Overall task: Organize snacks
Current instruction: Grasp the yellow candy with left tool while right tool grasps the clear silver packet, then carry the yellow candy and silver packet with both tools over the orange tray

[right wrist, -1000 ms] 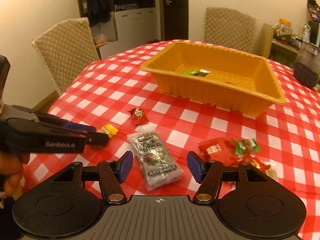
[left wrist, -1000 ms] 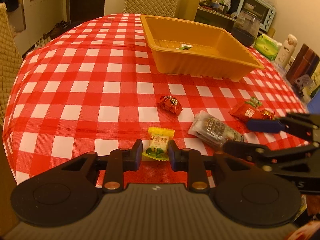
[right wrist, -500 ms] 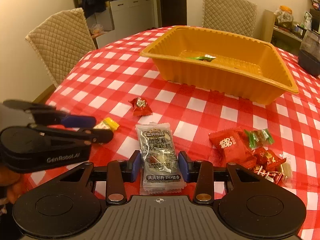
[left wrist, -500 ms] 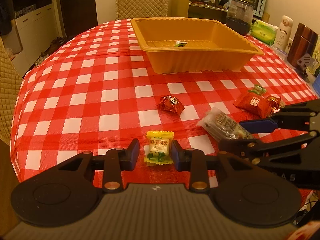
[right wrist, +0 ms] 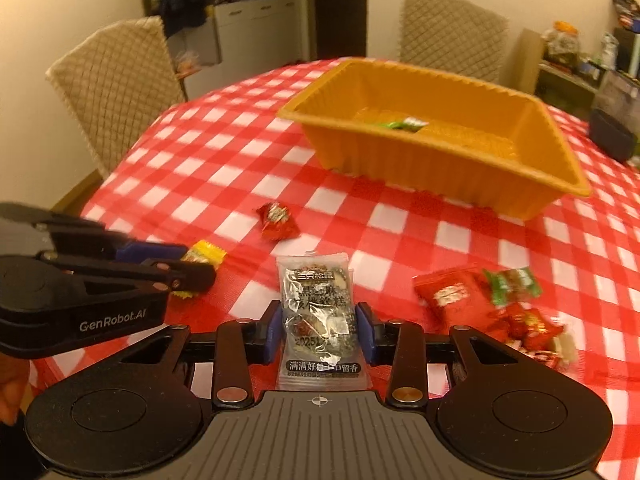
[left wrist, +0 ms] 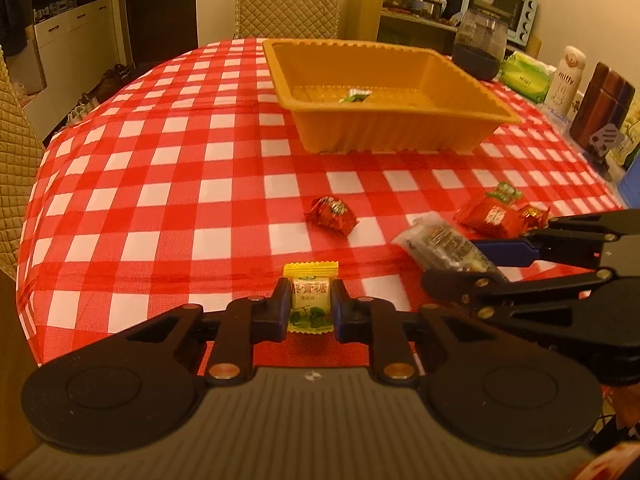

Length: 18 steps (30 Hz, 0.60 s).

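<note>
My left gripper [left wrist: 310, 300] is shut on a yellow candy [left wrist: 311, 278] at the near edge of the checked table; the right wrist view shows the left gripper [right wrist: 198, 264] and yellow candy [right wrist: 208, 250] too. My right gripper [right wrist: 318, 320] has its jaws closing, and its pads press the sides of a clear snack packet [right wrist: 316, 292]. In the left wrist view the right gripper [left wrist: 456, 264] straddles that packet [left wrist: 440, 240]. The orange tray [left wrist: 392, 132] stands farther back and holds one green wrapper [left wrist: 356, 96]. A red candy [left wrist: 332, 214] lies loose between the tray and the grippers.
A pile of red and green snacks [right wrist: 480, 300] lies right of the packet. Quilted chairs [right wrist: 116, 92] stand around the table. A dark jar [left wrist: 478, 48], tissue pack [left wrist: 524, 76], white bottle [left wrist: 566, 80] and toaster oven [left wrist: 502, 4] crowd the far right.
The left jaws have drawn in and now clamp the yellow candy. The right jaws have narrowed from wide apart onto the clear packet.
</note>
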Tool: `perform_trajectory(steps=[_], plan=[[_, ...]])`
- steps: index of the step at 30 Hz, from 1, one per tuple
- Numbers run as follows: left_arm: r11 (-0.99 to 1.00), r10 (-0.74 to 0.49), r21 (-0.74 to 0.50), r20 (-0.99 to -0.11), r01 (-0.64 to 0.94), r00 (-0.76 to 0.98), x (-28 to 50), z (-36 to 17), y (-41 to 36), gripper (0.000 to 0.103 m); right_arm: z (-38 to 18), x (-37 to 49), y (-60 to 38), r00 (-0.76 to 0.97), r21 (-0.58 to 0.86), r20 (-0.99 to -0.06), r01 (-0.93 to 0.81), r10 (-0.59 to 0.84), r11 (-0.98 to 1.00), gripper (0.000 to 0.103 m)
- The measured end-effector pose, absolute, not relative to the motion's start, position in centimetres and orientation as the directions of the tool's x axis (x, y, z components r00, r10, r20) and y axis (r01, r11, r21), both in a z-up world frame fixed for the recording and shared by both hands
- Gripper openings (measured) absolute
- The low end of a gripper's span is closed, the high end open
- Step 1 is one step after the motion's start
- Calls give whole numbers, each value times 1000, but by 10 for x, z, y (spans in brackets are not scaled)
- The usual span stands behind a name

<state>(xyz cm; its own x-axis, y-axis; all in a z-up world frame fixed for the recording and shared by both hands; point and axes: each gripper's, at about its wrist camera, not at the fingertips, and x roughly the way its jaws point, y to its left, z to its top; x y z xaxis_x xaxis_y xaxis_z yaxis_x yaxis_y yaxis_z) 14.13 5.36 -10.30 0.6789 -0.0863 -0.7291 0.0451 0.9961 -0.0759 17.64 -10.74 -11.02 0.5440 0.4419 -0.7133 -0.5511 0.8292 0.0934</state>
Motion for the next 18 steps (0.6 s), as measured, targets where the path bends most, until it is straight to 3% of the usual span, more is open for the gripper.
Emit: perform_trajectory(steps=[18], plan=[[980, -193, -86, -618, 178, 762, 184, -15, 16, 18, -29, 213, -175, 731, 149, -577, -346, 365, 927, 39]])
